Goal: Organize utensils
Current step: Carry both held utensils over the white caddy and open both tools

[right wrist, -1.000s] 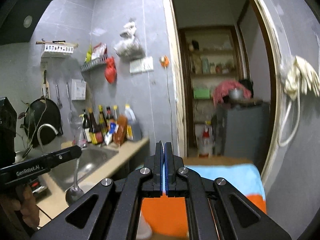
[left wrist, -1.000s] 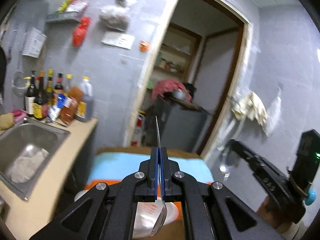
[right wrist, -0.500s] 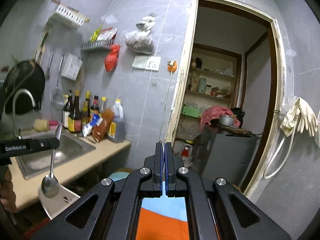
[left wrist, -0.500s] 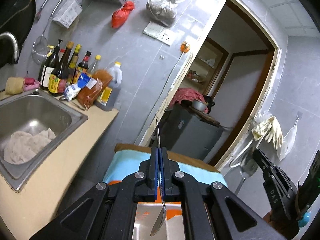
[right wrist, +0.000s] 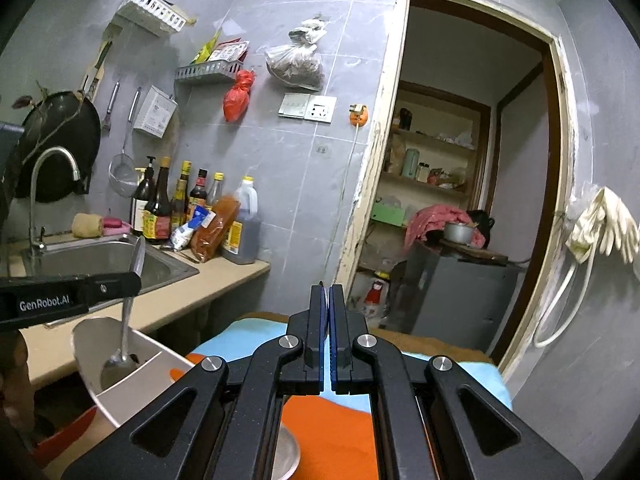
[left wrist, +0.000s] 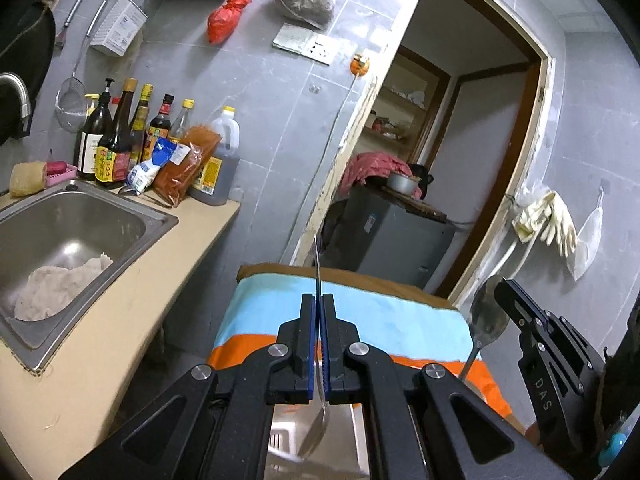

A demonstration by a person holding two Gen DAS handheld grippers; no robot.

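Note:
My left gripper [left wrist: 318, 300] is shut on a steel spoon [left wrist: 317, 264]. Its handle pokes up past the pads and its bowl hangs below them. From the right wrist view the left gripper [right wrist: 136, 280] comes in from the left, and this spoon [right wrist: 126, 320] dips bowl-down into a white tub [right wrist: 168, 354]. At the right edge, my right gripper [left wrist: 502, 286] is shut with a second spoon [left wrist: 486, 312] at its tip, bowl up and handle slanting down. In its own view the right gripper [right wrist: 328, 290] shows only pads pressed together.
Below both grippers is a table with a blue and orange cloth [left wrist: 360, 316]. A steel dish [right wrist: 290, 456] lies on it. Left of it runs a counter with a sink [left wrist: 80, 232] and sauce bottles [left wrist: 120, 140]. Behind is an open doorway [right wrist: 460, 160].
Both grippers have sunk toward the table. The left spoon has dropped from beside the counter into the white tub. The second spoon and the right gripper now show closer in the left view.

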